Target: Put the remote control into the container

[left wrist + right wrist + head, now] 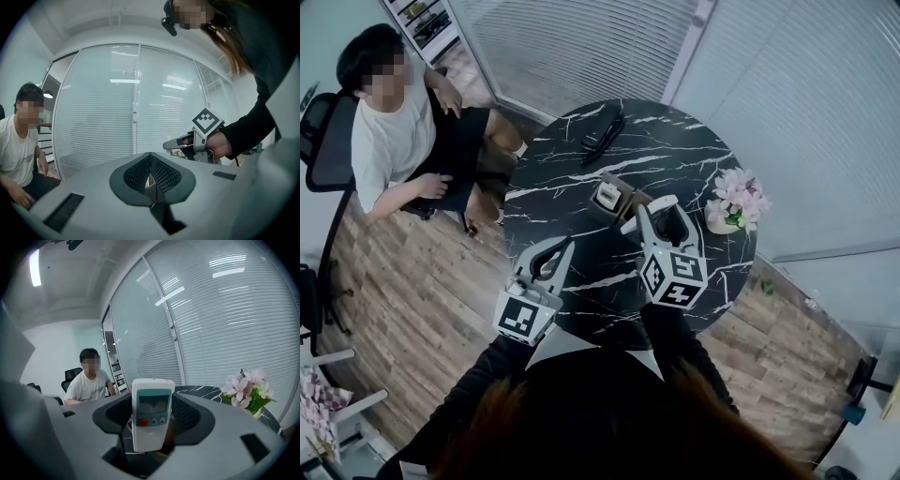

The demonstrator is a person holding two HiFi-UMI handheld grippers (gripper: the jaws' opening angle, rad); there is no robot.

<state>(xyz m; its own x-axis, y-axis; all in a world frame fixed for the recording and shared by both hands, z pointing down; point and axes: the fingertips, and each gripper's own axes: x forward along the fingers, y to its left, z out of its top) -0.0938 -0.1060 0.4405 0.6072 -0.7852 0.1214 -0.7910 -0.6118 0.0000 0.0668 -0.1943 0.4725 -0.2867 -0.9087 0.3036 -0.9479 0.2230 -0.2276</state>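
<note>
- Remote control [151, 423] stands upright, pinched between the right gripper's [153, 404] pads; only the right gripper view shows its screen and buttons.
- Left gripper view: the left gripper [151, 178] has its pads pressed together, empty.
- Head view: the container [613, 197] sits on the table [581, 178] just beside the right gripper, with something white inside that is too small to identify.

Bare tabletop [558, 183] is lying open on the near and left sides of the container [609, 197]. The right gripper [654, 214] is filling the gap between it and the flower pot [733, 202] at the right edge, while a dark object [603, 134] is lying on the far side.
</note>
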